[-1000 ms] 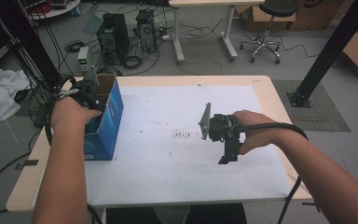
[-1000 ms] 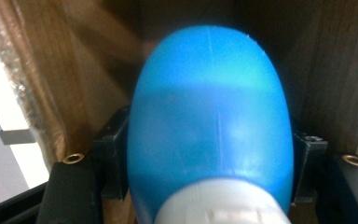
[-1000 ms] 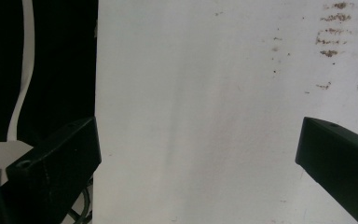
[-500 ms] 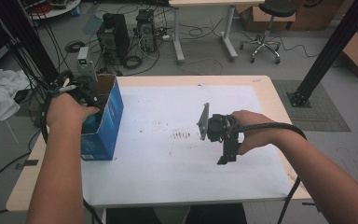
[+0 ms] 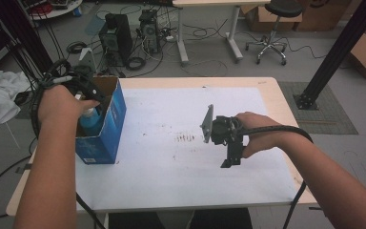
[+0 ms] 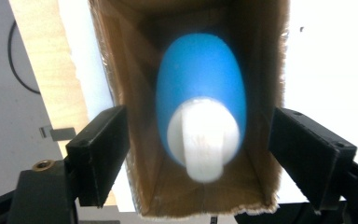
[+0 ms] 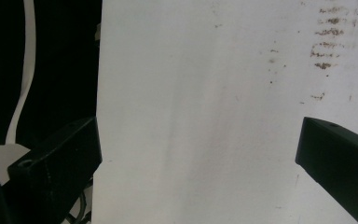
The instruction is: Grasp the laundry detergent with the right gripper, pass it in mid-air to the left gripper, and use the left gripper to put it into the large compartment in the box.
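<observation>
Blue bottle (image 6: 200, 88) with a white cap stands inside the open blue cardboard box (image 5: 106, 125); left gripper (image 6: 198, 154) hovers above it, jaws wide. Right gripper (image 5: 230, 160), well apart from the box, gapes wide over the white table (image 5: 171, 167).

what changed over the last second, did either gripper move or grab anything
The left gripper drew back slightly from above the blue box toward its left side; its jaws stay open, straddling the blue bottle inside, nothing gripped. The right gripper stayed open and empty over the white table cover. The box didn't move.
</observation>
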Demonstrator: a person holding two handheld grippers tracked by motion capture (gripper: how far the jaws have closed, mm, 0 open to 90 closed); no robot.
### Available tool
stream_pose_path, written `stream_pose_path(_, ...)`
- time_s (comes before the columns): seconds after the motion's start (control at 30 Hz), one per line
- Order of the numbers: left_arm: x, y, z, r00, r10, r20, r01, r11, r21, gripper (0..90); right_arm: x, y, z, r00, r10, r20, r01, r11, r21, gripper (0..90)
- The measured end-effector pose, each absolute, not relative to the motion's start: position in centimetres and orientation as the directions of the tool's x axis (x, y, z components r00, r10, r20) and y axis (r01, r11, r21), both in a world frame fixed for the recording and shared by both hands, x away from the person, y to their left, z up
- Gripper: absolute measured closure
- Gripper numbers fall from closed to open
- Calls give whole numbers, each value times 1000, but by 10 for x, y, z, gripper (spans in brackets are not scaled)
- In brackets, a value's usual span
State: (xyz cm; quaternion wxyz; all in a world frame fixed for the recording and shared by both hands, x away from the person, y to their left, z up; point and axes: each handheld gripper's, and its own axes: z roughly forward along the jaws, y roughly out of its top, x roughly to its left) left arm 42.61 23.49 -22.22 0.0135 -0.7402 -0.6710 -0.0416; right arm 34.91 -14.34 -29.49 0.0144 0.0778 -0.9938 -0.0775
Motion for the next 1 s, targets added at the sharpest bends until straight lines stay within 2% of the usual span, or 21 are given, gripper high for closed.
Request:
stream_pose_path(0.3, 422, 227, -206, 126, 988, 88, 991, -129, 23, 184, 348, -145, -291, -988, -153, 11, -149, 976, 160, 0)
stream_pose_path(0.47, 419, 216, -194, 181, 980, 87, 982, -184, 35, 153, 347, -147, -289, -989, -150, 7, -147, 975, 169, 0)
stream_pose_path(0.73, 410, 193, -180, 331, 942, 53, 942, -333, 37, 100, 344, -149, -286, -990, -142, 4, -139, 972, 189, 0)
stream_pose_path(0.87, 406, 183, -177, 399, 915, 62, 916, -401, 15, 45, 344, -150, -286, -990, -141, 1, -138, 973, 187, 0)
stream_pose_path(1.0, 401, 173, -172, 459, 887, 49, 888, -460, 21, 38, 343, -151, -284, -991, -137, -1, -135, 974, 184, 0)
